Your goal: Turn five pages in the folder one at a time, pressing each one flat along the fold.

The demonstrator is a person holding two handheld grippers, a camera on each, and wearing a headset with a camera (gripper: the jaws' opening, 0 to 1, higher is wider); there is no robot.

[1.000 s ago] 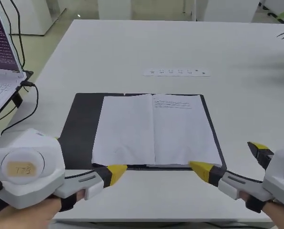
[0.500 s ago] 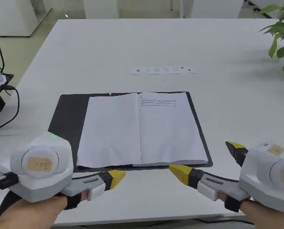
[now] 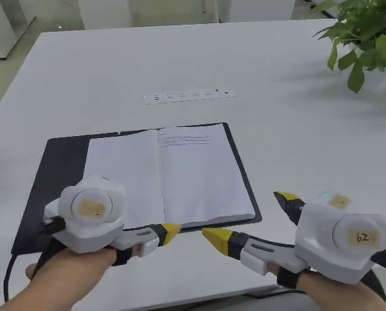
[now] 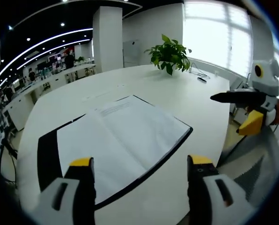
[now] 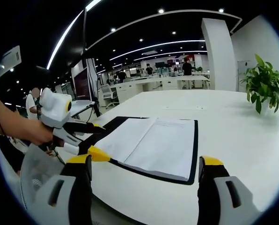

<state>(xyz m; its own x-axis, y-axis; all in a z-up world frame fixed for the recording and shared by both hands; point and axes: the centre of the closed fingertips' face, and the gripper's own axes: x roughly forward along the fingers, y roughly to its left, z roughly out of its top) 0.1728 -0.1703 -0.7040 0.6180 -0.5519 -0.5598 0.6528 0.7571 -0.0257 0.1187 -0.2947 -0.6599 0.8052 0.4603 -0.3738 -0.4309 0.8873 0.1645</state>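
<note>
A label (image 3: 362, 238) on the right gripper (image 3: 248, 217) reads "62". The sticker (image 3: 91, 208) on the left gripper (image 3: 169, 231) is blurred. Print on the page (image 3: 199, 165) is too small to read.

A socket strip (image 3: 188, 96) lies on the white table (image 3: 296, 129), with a leafy plant (image 3: 364, 39) beyond.

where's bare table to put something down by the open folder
Free: the white tabletop right of the black folder, toward the green plant, and the band between folder and white socket strip. Crowded: the near edge, with left tongs and right tongs.
</note>
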